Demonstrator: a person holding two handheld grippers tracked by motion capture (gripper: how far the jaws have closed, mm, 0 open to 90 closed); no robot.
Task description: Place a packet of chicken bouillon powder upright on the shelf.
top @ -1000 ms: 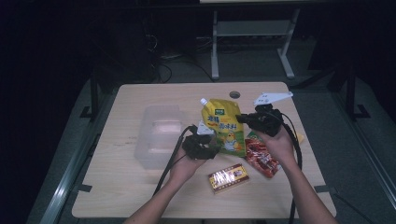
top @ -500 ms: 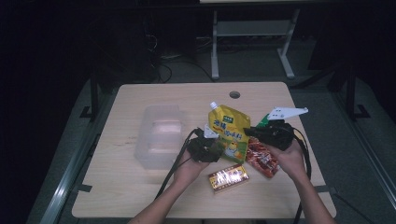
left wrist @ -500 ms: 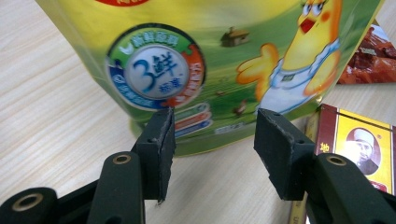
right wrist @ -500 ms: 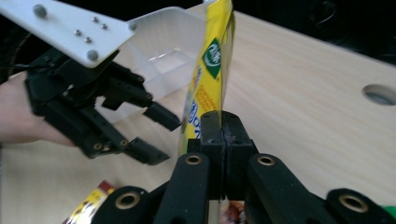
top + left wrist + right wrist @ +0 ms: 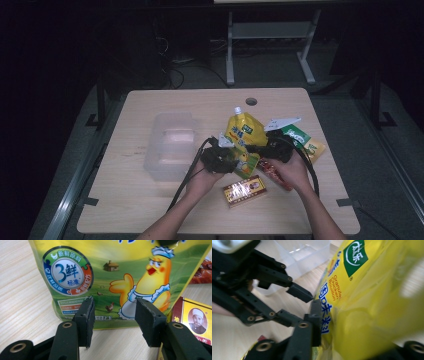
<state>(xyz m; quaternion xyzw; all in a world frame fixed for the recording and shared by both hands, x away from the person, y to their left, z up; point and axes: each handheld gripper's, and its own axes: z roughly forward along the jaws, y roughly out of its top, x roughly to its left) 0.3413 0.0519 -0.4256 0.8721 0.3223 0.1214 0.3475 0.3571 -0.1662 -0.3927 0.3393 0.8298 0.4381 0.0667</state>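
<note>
Now | right gripper (image 5: 256,149): jaws just opening, pouch (image 5: 243,131) between them, propped upright on table (image 5: 150,200) | left gripper (image 5: 113,315): jaws half-wide, empty, facing pouch base, likely for handover

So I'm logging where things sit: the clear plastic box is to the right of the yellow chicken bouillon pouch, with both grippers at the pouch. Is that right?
Not quite. In the high view the clear plastic box sits to the left of the yellow chicken bouillon pouch. The left gripper and right gripper are indeed at the pouch.
</note>
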